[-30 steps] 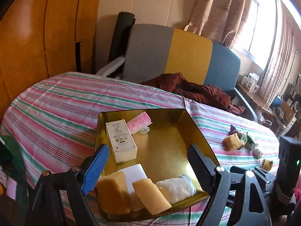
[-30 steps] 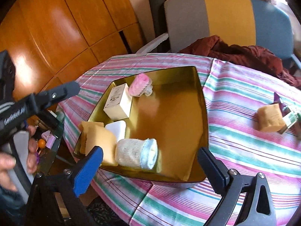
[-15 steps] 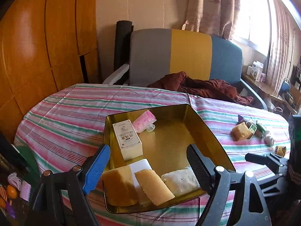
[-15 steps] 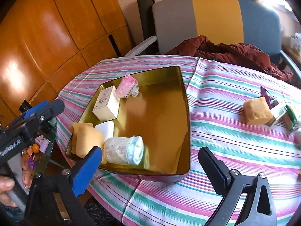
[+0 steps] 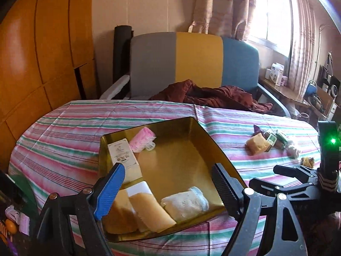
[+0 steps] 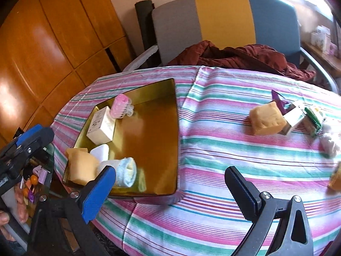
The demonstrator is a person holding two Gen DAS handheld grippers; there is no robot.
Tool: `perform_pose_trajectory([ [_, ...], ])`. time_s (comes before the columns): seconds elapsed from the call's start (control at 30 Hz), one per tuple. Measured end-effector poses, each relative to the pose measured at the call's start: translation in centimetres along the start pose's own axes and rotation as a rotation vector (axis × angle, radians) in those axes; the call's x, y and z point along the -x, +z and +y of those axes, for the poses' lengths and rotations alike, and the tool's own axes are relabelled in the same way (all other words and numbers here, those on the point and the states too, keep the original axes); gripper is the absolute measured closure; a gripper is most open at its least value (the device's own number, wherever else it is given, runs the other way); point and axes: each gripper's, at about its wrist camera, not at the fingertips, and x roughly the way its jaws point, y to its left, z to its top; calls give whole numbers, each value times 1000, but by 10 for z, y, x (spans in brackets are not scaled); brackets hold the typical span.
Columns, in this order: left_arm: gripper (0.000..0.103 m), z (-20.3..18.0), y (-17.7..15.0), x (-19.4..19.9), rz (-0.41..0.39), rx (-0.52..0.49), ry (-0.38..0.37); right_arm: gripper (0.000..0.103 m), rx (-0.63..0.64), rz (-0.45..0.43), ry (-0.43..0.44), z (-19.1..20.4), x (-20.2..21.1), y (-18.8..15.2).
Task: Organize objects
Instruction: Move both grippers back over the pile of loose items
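A gold tray [image 5: 213, 147] [image 6: 149, 89] sits on the striped tablecloth [image 6: 213, 145]. It holds a white box [image 5: 124, 160] [image 6: 101, 125], a pink roll [image 5: 141, 139] [image 6: 120, 106], a white block [image 5: 139, 187], yellow sponges [image 5: 149, 211] [image 6: 82, 166] and a rolled cloth [image 5: 185, 202] [image 6: 125, 172]. Another yellow sponge [image 6: 267, 118] [image 5: 256, 144] lies to the right beside small packets [image 6: 307, 117]. My left gripper [image 5: 168, 189] is open and empty above the tray's near edge. My right gripper [image 6: 170, 194] is open and empty above the tablecloth, right of the tray.
A grey, yellow and blue chair [image 5: 194, 59] with a dark red cloth [image 5: 213, 97] stands behind the table. Wooden panels [image 5: 42, 53] line the left wall. A shelf with boxes [image 5: 277, 74] is under the window. Small items lie on the floor at left [image 6: 34, 177].
Both grippers have pulled back and risen from the tray. The right gripper has swung right, bringing the loose sponge and packets more into view. Both stay open.
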Motion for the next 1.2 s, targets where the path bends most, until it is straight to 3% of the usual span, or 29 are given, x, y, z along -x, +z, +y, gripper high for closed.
perform_pose_trajectory([
  [0.33,22,-28,1,-3,9,-52,-48,0,-52,-4,-66,-34,7,2],
  [0.73,24,-70,-2,-10,45,-131,-160,0,-132,14,-155,-93,23,-1],
  [0.9,24,-85,-3,-17,80,-150,-227,0,-185,14,-212,-137,44,3],
  [1.2,17,-126,-7,-36,163,-191,-344,0,-349,-14,-430,-256,83,-4],
])
